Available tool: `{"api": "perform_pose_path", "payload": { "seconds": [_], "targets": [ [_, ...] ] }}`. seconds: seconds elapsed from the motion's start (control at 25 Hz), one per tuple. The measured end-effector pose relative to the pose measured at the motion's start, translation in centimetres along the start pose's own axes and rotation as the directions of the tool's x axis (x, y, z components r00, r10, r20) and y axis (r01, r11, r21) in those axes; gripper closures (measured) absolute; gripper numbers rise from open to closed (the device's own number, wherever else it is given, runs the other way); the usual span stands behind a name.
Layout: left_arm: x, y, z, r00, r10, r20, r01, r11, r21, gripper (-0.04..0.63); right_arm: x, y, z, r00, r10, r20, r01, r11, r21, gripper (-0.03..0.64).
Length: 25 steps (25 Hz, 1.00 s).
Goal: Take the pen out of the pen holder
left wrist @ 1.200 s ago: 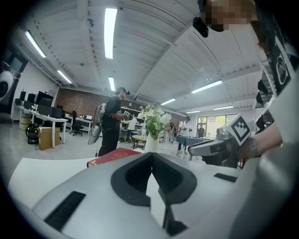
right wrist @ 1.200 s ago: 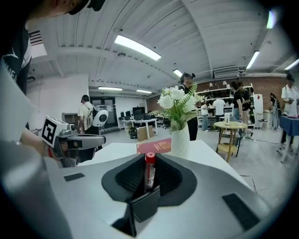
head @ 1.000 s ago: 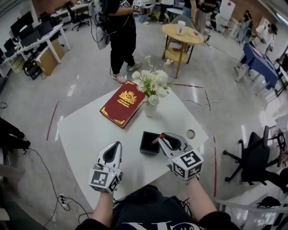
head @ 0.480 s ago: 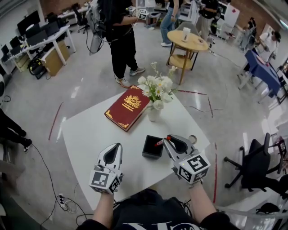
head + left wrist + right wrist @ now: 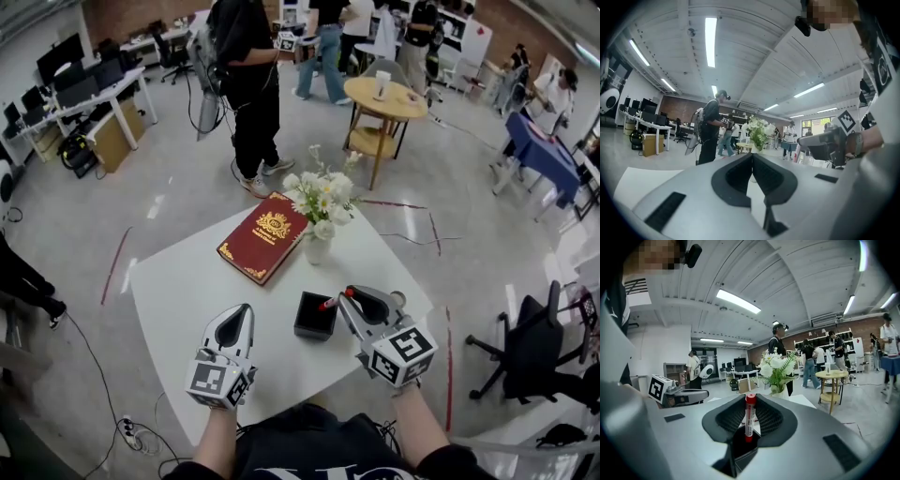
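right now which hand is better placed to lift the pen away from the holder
Right. The right gripper is shut on the red pen by the black holder; the left gripper is shut, empty, off to the side.

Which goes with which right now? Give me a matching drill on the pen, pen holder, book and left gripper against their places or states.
Things:
1. pen
2. pen holder
3. book
4. left gripper

Places or states:
A. lies flat beside the flower vase
B. jaws together, nothing between them
C. clamped in the right gripper
D. stands on the table between the two grippers

Pairs: 1-C, 2-D, 3-A, 4-B
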<state>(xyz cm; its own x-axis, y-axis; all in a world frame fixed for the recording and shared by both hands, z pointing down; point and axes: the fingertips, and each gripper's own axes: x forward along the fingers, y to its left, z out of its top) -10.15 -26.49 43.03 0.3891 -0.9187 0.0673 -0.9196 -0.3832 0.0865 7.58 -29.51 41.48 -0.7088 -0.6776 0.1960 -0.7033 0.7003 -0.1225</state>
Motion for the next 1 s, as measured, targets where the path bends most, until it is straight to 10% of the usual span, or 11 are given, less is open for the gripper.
{"api": "perform_pose_path", "payload": {
  "seconds": [1.0],
  "targets": [
    [1.3, -1.2, 1.2, 0.999, -0.026, 0.030, 0.026, 1.000, 0.008, 0.591, -2.9, -2.3, 3.2, 0.994, -0.070, 0.078, 0.072, 0.997, -0.018, 0.541]
  ]
}}
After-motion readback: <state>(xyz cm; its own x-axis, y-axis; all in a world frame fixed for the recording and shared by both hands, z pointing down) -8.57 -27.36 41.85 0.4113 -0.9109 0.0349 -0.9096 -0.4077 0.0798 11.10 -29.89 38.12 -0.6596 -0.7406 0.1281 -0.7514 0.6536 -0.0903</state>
